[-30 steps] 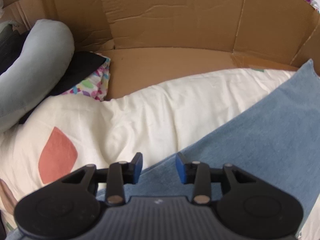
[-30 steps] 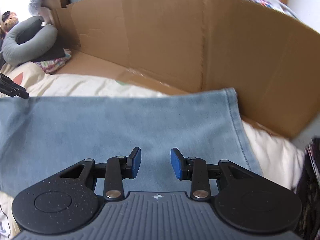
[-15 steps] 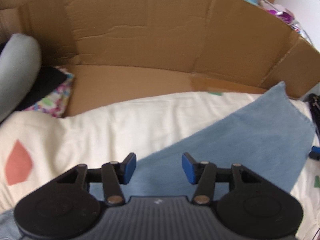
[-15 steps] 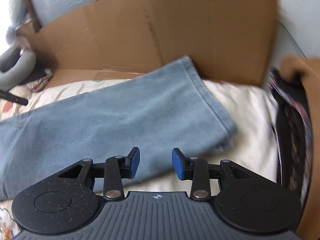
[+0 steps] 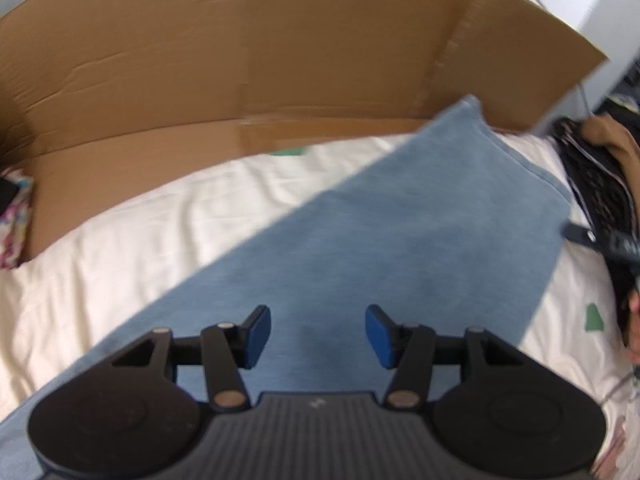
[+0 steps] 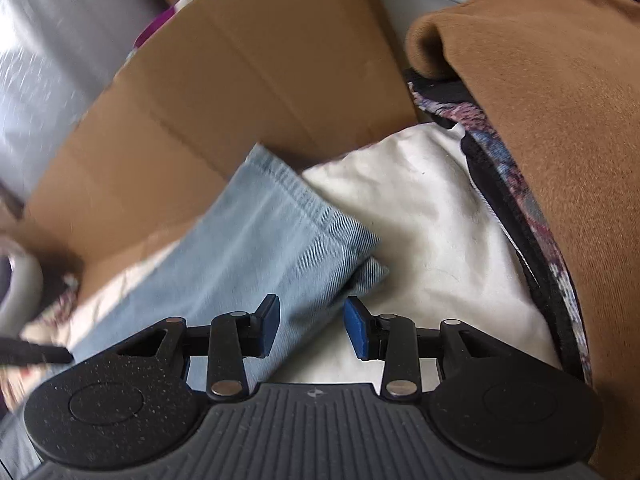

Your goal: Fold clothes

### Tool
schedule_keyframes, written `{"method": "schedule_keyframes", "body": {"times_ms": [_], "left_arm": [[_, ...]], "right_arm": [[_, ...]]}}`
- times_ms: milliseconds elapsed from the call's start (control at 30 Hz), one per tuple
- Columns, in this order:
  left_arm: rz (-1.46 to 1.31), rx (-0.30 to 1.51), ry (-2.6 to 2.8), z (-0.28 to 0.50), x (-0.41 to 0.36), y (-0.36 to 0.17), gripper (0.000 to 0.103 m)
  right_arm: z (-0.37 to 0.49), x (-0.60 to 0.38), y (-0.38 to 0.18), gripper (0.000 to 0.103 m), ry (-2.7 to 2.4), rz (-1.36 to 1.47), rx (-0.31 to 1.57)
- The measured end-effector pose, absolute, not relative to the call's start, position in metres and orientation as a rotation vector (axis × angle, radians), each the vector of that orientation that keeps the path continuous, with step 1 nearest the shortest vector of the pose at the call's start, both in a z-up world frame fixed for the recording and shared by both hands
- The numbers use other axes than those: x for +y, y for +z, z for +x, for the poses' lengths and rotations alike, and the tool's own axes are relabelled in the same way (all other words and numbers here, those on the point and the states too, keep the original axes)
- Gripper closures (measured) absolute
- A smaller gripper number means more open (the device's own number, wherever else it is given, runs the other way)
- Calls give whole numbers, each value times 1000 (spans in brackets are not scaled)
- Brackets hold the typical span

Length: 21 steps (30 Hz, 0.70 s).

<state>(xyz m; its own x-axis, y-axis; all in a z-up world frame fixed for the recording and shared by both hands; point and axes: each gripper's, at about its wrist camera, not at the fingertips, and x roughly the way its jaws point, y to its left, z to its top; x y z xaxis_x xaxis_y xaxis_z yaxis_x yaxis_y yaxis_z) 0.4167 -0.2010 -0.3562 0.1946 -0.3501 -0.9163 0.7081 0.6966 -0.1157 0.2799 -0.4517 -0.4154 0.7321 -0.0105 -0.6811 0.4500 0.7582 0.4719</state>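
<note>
Light blue jeans point(image 5: 420, 220) lie flat on the cream bedding point(image 5: 140, 240), one leg running diagonally to its hem near the cardboard. My left gripper point(image 5: 318, 332) hovers over the middle of that leg. Its jaws are opening and nothing sits between them. In the right wrist view the stitched hem point(image 6: 320, 208) of the jeans point(image 6: 240, 260) ends just ahead of my right gripper point(image 6: 312, 326). That gripper is open above the hem's near corner, and its blue pads are not pressing on the cloth.
A tall cardboard wall point(image 5: 280, 60) rings the far side of the bedding. A brown garment point(image 6: 560, 120) lies over a dark patterned one point(image 6: 520, 208) close on the right. A grey neck pillow point(image 6: 20, 288) shows at the left edge.
The left gripper slid right along the jeans leg towards the hem and its jaws widened. The right gripper rolled and moved to the hem corner, bringing the brown garment into view.
</note>
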Motion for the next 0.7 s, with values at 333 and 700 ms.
{"method": "schedule_keyframes", "body": {"times_ms": [333, 700], "left_arm": [[381, 1159, -887, 378, -250, -373, 45], [546, 1106, -983, 328, -308, -395, 38]], "right_arm": [[280, -459, -431, 102, -284, 803, 757], [263, -468, -432, 95, -240, 890, 693]]}}
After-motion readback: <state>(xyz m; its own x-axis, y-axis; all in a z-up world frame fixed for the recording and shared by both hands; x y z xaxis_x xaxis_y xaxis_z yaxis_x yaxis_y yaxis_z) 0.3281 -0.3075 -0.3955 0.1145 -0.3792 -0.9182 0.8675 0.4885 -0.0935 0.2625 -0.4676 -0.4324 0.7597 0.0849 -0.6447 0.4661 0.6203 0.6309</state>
